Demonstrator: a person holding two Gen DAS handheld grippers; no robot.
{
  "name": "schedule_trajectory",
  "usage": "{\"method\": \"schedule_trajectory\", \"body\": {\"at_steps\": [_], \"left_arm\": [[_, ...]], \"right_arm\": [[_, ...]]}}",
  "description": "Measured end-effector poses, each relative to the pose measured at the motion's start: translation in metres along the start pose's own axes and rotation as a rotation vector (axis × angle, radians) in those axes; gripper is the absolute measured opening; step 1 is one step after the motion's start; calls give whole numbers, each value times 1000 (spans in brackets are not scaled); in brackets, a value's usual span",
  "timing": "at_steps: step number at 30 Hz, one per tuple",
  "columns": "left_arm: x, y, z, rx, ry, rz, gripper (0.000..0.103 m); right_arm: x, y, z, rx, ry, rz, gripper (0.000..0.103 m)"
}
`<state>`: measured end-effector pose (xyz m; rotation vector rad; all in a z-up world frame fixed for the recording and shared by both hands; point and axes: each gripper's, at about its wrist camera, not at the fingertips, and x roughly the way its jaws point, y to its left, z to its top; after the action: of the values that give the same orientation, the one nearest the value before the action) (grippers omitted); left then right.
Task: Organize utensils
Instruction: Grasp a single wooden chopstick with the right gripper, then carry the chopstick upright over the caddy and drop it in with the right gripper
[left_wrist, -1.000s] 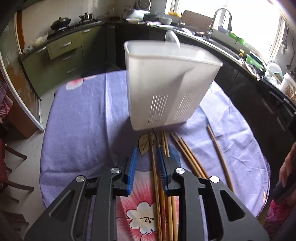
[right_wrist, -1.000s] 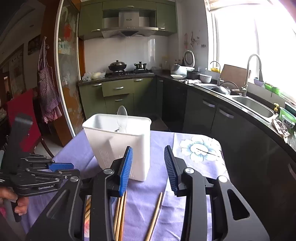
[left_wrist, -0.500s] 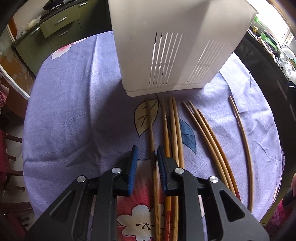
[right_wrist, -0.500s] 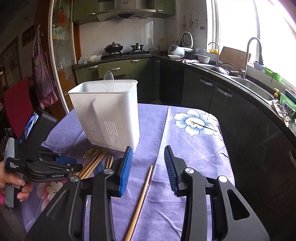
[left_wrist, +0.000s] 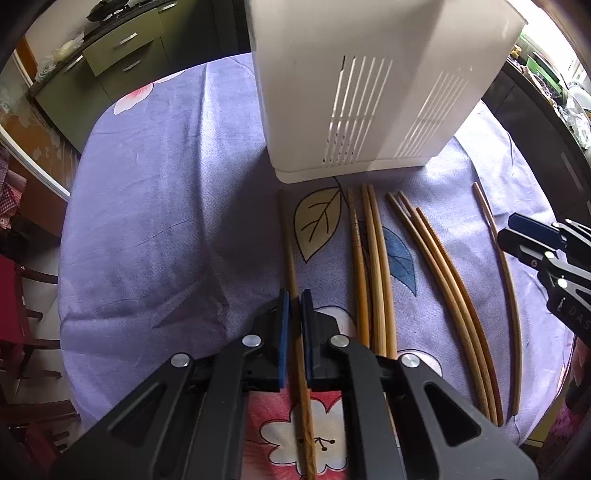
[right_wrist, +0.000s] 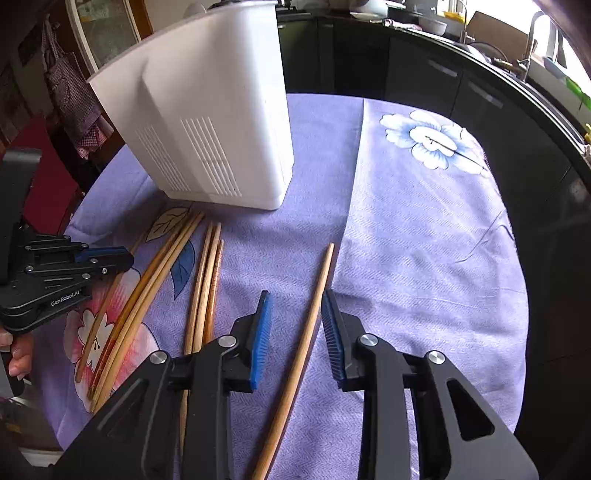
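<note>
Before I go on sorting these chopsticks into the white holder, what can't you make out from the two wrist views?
- Inside of the white holder: both views see only its outer walls; the left wrist view cuts off its rim.
- Near ends of the chopstick in the left hand-held gripper and the lone chopstick between the right hand-held gripper fingers: run off the bottom edge.

A lilac tablecloth (left_wrist: 155, 206) printed with flowers and leaves covered the round table. Behind it ran dark cabinets (right_wrist: 424, 77) under a counter with a sink tap (right_wrist: 532, 40). Green drawers (left_wrist: 125, 44) stood at the far left, and a checked cloth (right_wrist: 70, 92) hung nearby.
</note>
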<state>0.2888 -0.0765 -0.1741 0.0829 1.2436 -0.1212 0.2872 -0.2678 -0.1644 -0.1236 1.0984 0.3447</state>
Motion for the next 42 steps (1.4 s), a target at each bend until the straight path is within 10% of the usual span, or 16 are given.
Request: {"method": "schedule_trajectory", "body": {"at_steps": [14,22,33,42], "left_arm": [[0,4,-1,20,-16,-1,7],[-11,13,-4,6,-28,-31,7],[-111,16,-22,40,-257,-23,6],[-148,16,-34,53,-322,-31,6]], "right_arm": [[15,3,5,1,50,-53,7],[-43,8,4,13,-79,22,6],[-161,23,-8,-22,-330,73,6],[-187,43,-18,-58,-380,82,6]]}}
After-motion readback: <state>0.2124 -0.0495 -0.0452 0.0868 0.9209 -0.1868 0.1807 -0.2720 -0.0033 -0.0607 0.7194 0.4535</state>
